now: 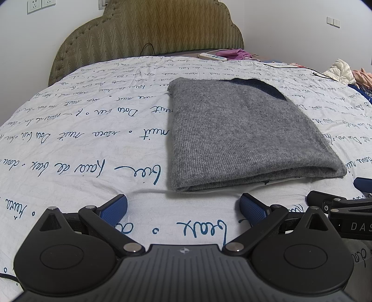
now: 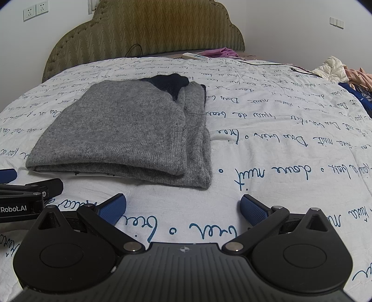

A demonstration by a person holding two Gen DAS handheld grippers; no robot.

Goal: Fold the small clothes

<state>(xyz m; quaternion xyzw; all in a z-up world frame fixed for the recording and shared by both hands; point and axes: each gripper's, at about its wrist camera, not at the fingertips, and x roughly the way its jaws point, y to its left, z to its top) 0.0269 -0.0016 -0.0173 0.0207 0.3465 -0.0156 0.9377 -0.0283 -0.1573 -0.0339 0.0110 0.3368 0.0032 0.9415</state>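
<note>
A grey knit sweater (image 1: 234,130) lies folded into a flat rectangle on a bed, with a dark navy patch showing at its far end; in the right wrist view a second folded layer shows along its right edge. It rests on a white bedsheet (image 1: 93,144) printed with rows of blue cursive handwriting, lightly creased but spread smooth over the mattress. Behind the bed stands a padded olive headboard (image 1: 148,30) with a wavy pattern and a scalloped top, set against a plain white wall. Wall sockets (image 1: 40,5) sit at the upper left and a light switch (image 1: 333,22) at the upper right. Near the head of the bed lie a white power strip (image 1: 212,56) and a crumpled purple garment (image 1: 234,54), and a black cable (image 1: 290,67) trails across the sheet. A heap of pale clothes (image 1: 346,72) sits at the far right edge.

The left gripper (image 1: 183,205) hovers low over the sheet just short of the sweater's near edge, its jaws spread wide and holding nothing. The right gripper (image 2: 183,205) is beside it, jaws likewise spread and empty.
</note>
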